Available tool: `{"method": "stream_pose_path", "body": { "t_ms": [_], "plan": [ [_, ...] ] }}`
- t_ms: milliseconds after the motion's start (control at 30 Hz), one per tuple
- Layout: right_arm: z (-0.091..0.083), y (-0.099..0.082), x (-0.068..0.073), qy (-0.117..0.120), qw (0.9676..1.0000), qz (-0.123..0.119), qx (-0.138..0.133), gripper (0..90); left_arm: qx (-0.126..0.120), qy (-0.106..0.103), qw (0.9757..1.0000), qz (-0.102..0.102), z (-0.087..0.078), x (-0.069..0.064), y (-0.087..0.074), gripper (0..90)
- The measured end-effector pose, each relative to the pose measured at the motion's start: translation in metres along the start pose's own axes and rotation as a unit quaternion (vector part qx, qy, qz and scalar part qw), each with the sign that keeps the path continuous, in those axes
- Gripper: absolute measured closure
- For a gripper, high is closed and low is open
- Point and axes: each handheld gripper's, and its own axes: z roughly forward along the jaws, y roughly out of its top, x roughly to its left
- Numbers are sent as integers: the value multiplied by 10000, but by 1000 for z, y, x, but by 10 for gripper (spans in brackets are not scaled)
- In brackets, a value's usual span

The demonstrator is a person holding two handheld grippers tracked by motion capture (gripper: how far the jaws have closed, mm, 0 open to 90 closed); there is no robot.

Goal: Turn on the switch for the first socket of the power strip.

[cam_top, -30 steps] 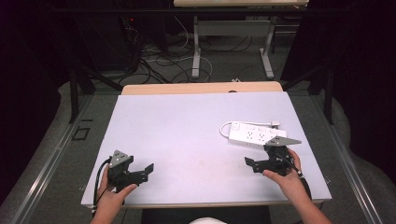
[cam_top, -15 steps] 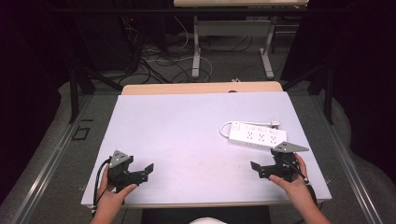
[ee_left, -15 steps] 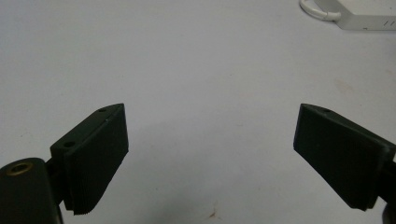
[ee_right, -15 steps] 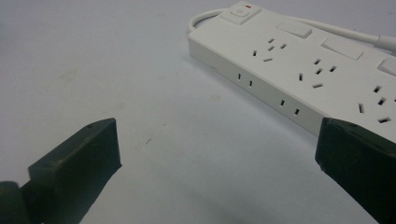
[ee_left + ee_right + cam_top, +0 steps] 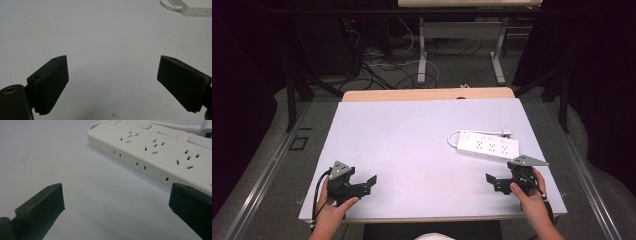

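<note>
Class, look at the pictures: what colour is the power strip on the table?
The power strip is white, seen best in the right gripper view.

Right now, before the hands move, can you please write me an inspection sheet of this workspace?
Surface: pale table, a few faint marks, otherwise bare.
Job's things: white power strip lying flat at the right side, sockets up.
Clutter: nothing seen.
Grippers: left gripper open near the front left edge, nothing between its jaws; right gripper open, just short of the power strip, not touching it.
Cables: the strip's white cord loops at its left end; a black cable trails from the left gripper.
Surroundings: dark room, floor cables and a second table's legs behind.
</note>
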Motion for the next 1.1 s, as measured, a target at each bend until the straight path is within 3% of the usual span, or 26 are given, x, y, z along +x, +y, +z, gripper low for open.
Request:
{"method": "stream_pose_path", "body": {
  "t_ms": [667,1100],
  "plan": [
    [-1,-7,-17,-189,9998,16,48,0,2,-13,10000,-9,1,1,0,102],
    [0,-8,-18,-234,9997,60,49,0,31,-8,10000,-12,1,2,0,102]
  ]
}}
